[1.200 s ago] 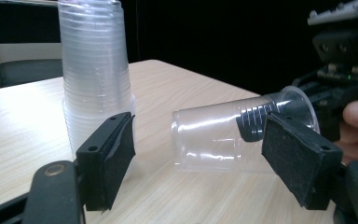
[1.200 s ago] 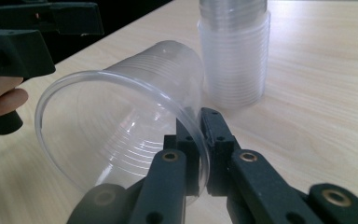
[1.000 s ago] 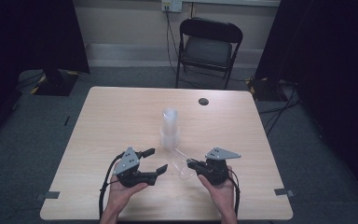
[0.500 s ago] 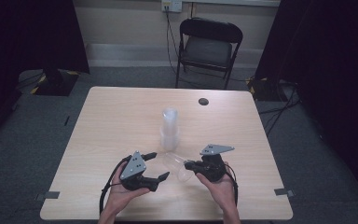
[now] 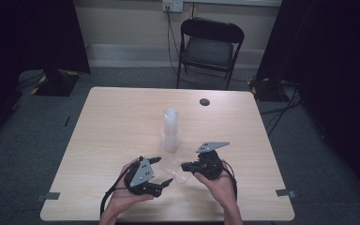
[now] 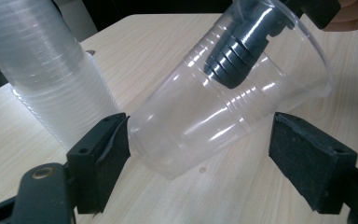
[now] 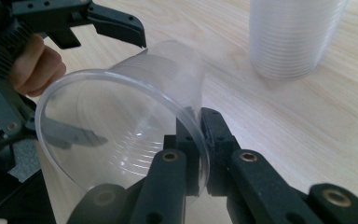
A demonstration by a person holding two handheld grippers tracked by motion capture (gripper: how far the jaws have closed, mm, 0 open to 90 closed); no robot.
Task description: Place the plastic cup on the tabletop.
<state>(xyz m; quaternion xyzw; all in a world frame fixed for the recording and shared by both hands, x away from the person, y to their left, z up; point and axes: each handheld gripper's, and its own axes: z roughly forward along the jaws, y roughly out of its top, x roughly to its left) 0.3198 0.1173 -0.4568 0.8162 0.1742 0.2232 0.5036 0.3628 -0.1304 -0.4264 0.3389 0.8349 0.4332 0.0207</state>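
Note:
A single clear plastic cup [image 5: 176, 172] lies tilted just above the table's near part, between both grippers. My right gripper [image 5: 185, 166] is shut on the cup's rim [image 7: 200, 135], one jaw inside the cup and one outside. My left gripper [image 5: 165, 170] is open and its jaws have just been opening. The cup's base end [image 6: 214, 116] sits between its pads [image 6: 105, 149], and neither pad presses on it. A tall stack of clear cups [image 5: 170, 131] stands upright mid-table, just behind the grippers.
The light wooden table [image 5: 122, 122] carries a small black disc [image 5: 205, 101] near its far edge. A black folding chair [image 5: 209, 47] stands behind the table. Cables trail from both grippers toward the near edge.
The left gripper's jaws stand wider apart than before and have come off the cup. The right gripper keeps its hold on the rim. Neither hand has shifted much.

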